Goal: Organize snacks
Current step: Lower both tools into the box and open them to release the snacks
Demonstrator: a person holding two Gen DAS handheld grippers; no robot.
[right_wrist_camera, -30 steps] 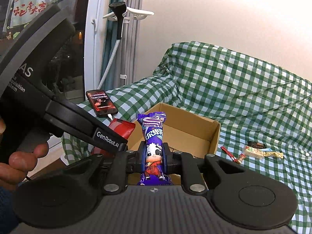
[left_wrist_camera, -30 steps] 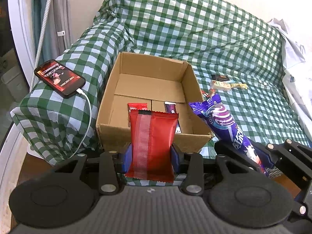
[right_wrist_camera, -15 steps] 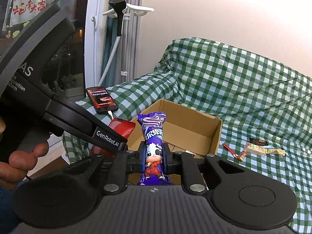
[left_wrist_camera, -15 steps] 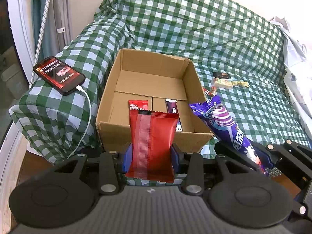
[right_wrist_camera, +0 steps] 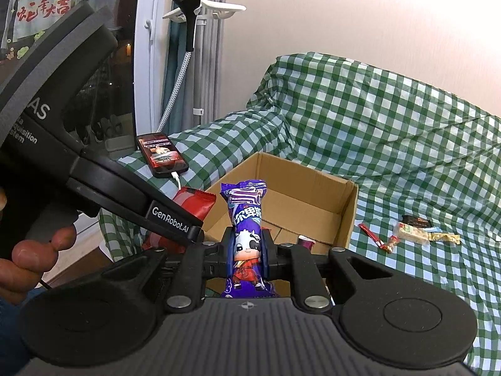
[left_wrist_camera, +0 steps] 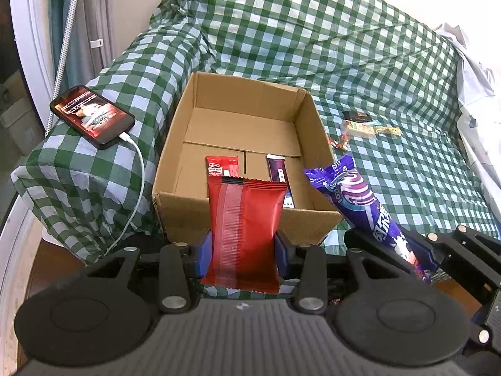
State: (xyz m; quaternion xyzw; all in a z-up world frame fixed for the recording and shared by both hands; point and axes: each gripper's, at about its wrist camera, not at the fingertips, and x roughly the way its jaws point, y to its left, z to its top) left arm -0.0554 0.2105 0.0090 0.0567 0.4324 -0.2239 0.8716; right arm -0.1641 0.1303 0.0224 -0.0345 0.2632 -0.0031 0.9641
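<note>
My left gripper point(left_wrist_camera: 241, 252) is shut on a red snack packet point(left_wrist_camera: 245, 228), held upright just in front of the near wall of an open cardboard box point(left_wrist_camera: 238, 116). Inside the box lie a small red packet point(left_wrist_camera: 220, 166) and a dark purple bar point(left_wrist_camera: 277, 170). My right gripper point(right_wrist_camera: 247, 247) is shut on a purple snack packet point(right_wrist_camera: 245, 219) with a cartoon cow, also near the box point(right_wrist_camera: 313, 197). In the left wrist view that purple packet point(left_wrist_camera: 360, 200) slants beside the box's right corner. The red packet point(right_wrist_camera: 194, 203) shows behind the left gripper's arm.
A phone point(left_wrist_camera: 92, 116) on a white charging cable point(left_wrist_camera: 137, 181) rests on the checked sofa arm, left of the box. Several small snacks point(left_wrist_camera: 363, 125) lie on the green checked sofa cover point(left_wrist_camera: 313, 31) right of the box. A person's fingers point(right_wrist_camera: 28, 250) grip the left handle.
The views drift only a little; the box and phone sit slightly lower in the right wrist view. Both packets stay held as before.
</note>
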